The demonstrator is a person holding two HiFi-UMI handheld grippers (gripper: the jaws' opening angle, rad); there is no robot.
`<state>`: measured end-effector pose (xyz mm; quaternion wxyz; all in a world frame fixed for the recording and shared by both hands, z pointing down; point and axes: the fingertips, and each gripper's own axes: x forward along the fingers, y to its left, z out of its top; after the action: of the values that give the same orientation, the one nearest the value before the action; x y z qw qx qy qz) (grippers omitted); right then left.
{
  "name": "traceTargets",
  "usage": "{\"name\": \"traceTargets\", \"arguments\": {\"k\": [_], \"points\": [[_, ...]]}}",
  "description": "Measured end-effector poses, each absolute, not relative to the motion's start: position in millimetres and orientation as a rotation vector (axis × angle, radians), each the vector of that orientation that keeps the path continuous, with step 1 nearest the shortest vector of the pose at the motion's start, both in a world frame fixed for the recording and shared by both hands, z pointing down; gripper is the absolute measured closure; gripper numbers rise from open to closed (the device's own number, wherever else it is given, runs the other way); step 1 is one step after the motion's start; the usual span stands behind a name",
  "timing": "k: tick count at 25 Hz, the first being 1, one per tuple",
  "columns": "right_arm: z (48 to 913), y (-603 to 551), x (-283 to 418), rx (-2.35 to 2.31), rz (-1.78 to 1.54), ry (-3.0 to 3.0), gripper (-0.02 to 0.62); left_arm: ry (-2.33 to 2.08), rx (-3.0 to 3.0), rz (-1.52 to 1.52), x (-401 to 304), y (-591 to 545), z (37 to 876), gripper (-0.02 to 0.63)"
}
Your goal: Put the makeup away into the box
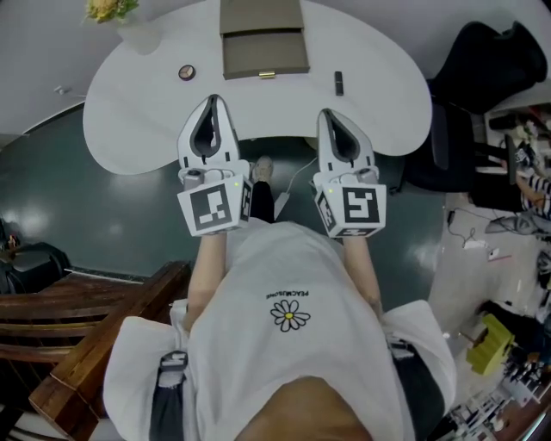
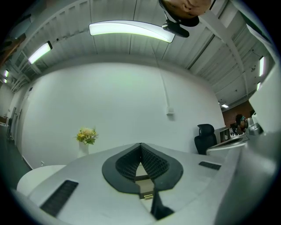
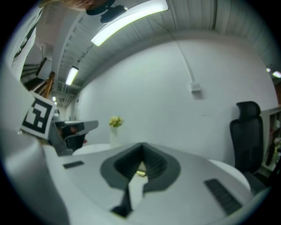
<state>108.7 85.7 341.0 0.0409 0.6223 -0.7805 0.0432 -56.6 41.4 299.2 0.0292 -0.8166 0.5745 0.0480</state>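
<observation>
An open taupe box (image 1: 263,53) with a gold clasp stands at the far middle of the white table (image 1: 129,129). A small round compact (image 1: 187,72) lies to the box's left. To its right lies a dark slim tube (image 1: 339,83). Both grippers hover side by side over the table's near edge and point at the box. My left gripper (image 1: 213,98) is shut and empty. The right gripper (image 1: 328,112) is shut too, with nothing in it. The box's clasp (image 2: 147,196) peeks through below the closed left gripper (image 2: 140,145). It also shows below the right gripper (image 3: 141,144) as a gold clasp (image 3: 140,173).
A vase of yellow flowers (image 1: 120,17) stands at the table's far left corner. A black office chair (image 1: 482,52) is to the table's right, with cluttered shelves beyond it. A wooden chair (image 1: 77,319) sits at the lower left on the dark floor.
</observation>
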Motion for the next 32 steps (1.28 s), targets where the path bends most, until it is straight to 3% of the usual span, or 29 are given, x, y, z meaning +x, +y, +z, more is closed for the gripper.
{"name": "traceTargets", "arguments": {"k": [32], "points": [[330.3, -104.6, 122.9, 1.961, 0.267, -2.419, 0.565, 1.822, -2.524, 0.128, -55.7, -139.2, 296.4, 0.588]]}}
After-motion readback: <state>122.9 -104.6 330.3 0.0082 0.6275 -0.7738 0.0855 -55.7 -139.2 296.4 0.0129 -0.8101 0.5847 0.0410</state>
